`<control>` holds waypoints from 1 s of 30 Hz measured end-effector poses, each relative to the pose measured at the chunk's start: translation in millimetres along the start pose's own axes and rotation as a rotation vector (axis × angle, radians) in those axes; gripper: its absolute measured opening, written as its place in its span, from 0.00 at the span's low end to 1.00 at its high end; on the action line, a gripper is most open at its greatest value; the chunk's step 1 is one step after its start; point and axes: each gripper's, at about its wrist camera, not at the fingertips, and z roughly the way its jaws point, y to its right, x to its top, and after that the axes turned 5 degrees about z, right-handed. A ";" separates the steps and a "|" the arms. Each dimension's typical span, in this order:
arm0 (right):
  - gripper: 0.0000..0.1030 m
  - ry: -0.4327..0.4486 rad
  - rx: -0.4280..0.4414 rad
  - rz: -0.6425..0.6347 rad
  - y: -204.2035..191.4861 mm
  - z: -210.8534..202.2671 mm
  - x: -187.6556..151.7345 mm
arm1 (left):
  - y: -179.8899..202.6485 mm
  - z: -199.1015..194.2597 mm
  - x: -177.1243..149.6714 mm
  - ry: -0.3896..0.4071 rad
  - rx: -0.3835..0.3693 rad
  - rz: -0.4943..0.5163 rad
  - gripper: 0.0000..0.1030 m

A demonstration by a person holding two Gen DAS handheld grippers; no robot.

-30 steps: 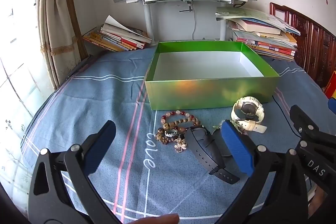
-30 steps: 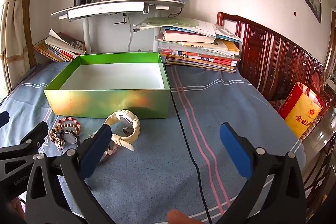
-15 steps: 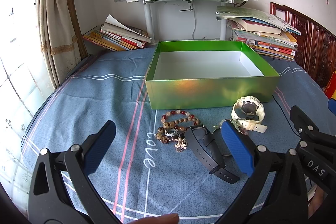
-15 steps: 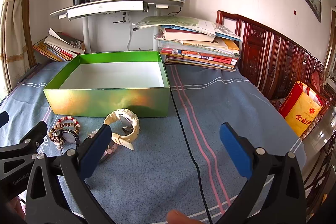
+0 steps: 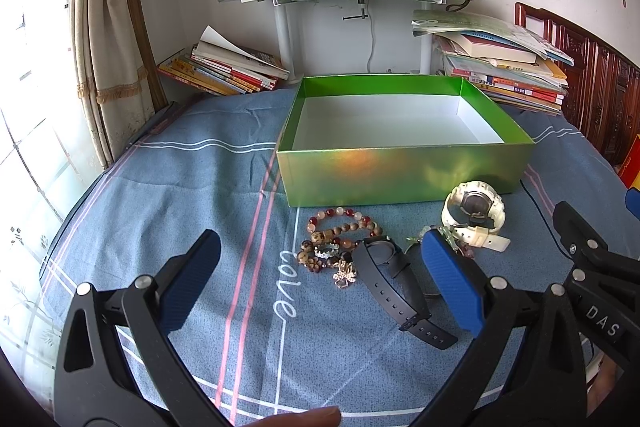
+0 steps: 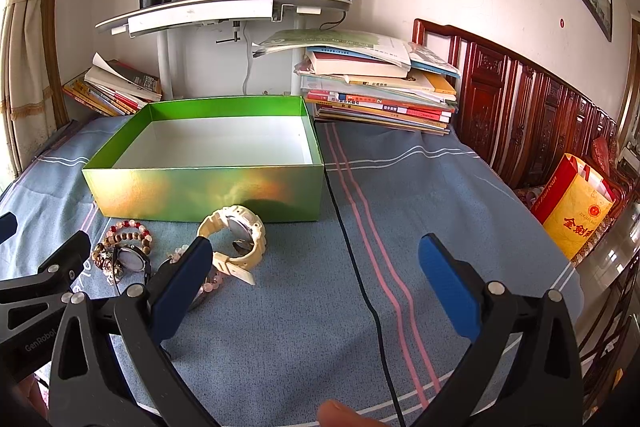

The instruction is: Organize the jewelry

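An empty green box [image 5: 400, 175] [image 6: 208, 191] with a white inside stands on the blue cloth. In front of it lie bead bracelets [image 5: 340, 231] [image 6: 128, 233], a black watch [image 5: 392, 283] [image 6: 130, 261] and a white watch [image 5: 474, 213] [image 6: 236, 239]. My left gripper [image 5: 320, 279] is open, just short of the bracelets and the black watch, holding nothing. My right gripper [image 6: 316, 285] is open over bare cloth, with the white watch just beyond its left finger [image 6: 180, 287].
Stacks of books [image 5: 228, 71] [image 6: 380, 95] and a white shelf post [image 5: 286, 39] stand behind the box. A black cable [image 6: 360, 287] runs across the cloth. A carved wooden bedhead [image 6: 540, 115] and a red-yellow bag [image 6: 576, 211] are at the right.
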 end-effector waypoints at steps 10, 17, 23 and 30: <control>0.98 -0.001 0.001 0.000 -0.1 -0.9 2.2 | 0.0 0.2 0.2 -0.002 -0.001 -0.001 0.97; 0.98 0.000 0.000 0.000 -0.8 -0.1 2.0 | 0.1 0.2 0.2 -0.003 -0.001 0.000 0.97; 0.98 0.000 0.000 -0.001 -0.4 -1.1 2.6 | 0.3 0.3 0.1 -0.004 -0.001 0.000 0.97; 0.98 0.002 0.000 -0.003 -0.7 0.5 -2.8 | 0.4 0.4 -0.2 -0.003 -0.001 0.000 0.97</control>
